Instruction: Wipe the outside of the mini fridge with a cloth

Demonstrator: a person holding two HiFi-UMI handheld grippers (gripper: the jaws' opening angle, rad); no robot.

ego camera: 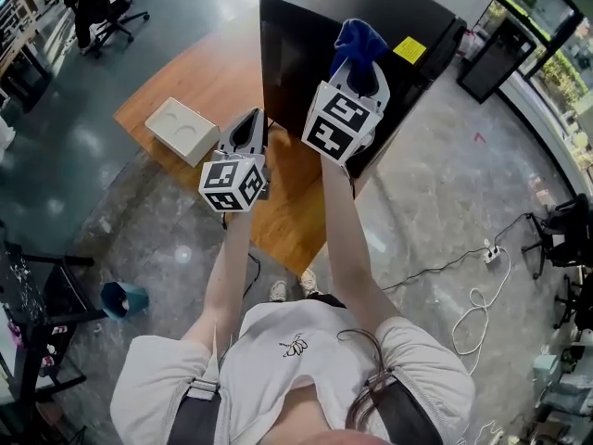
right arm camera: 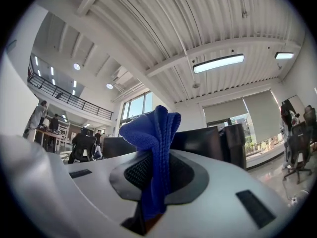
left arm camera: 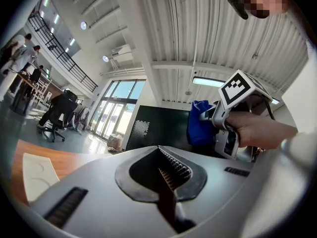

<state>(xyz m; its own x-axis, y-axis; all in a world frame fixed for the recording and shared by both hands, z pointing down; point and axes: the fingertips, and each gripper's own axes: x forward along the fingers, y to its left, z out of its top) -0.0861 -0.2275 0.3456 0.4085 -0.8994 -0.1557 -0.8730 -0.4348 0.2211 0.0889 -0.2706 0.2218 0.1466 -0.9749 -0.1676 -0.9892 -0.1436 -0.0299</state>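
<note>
The black mini fridge (ego camera: 306, 54) stands on a wooden table (ego camera: 222, 91). My right gripper (ego camera: 359, 56) is held up over the fridge's top, shut on a blue cloth (ego camera: 359, 43) that sticks up bunched between the jaws (right arm camera: 151, 148). The fridge's top (right arm camera: 203, 140) shows behind the cloth. My left gripper (ego camera: 246, 137) hangs over the table by the fridge's front lower corner, shut with nothing in it (left arm camera: 166, 175). From the left gripper view the fridge (left arm camera: 153, 128) lies ahead, with the right gripper and the cloth (left arm camera: 200, 123) to its right.
A white tray (ego camera: 182, 130) lies on the table left of the left gripper. A cable and power strip (ego camera: 489, 254) trail on the floor at right. A teal bin (ego camera: 122, 298) stands on the floor at left. People sit at desks (ego camera: 97, 7) far back.
</note>
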